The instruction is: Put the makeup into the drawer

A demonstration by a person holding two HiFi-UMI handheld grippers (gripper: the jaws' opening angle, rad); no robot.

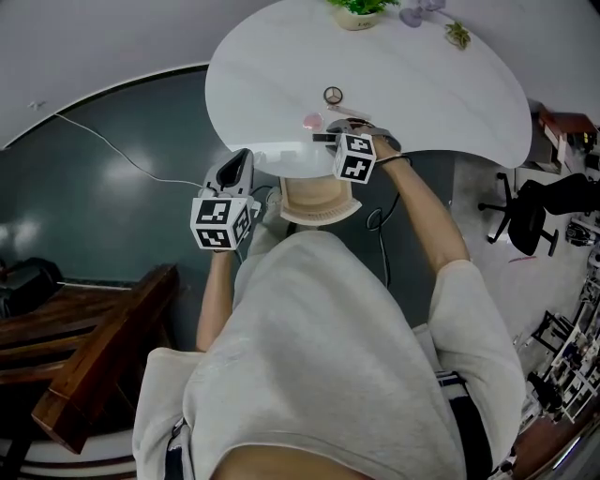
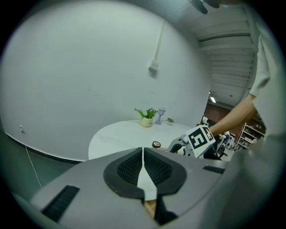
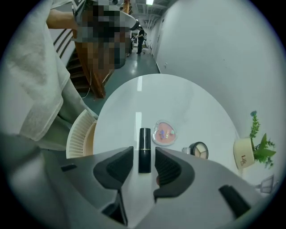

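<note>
A black lipstick tube lies on the round white table, seen in the head view as a dark bar. My right gripper points down over the tube. Its pads stand on either side, a thin gap showing on each. Beyond the tube are a pink blush compact and a round eyeshadow compact. The beige ribbed drawer is pulled out under the table's near edge. My left gripper hangs left of the drawer, pads together, nothing seen between them.
A potted plant and small ornaments stand at the table's far edge. A wooden bench is on the floor at the left, an office chair at the right. A cable runs across the dark floor.
</note>
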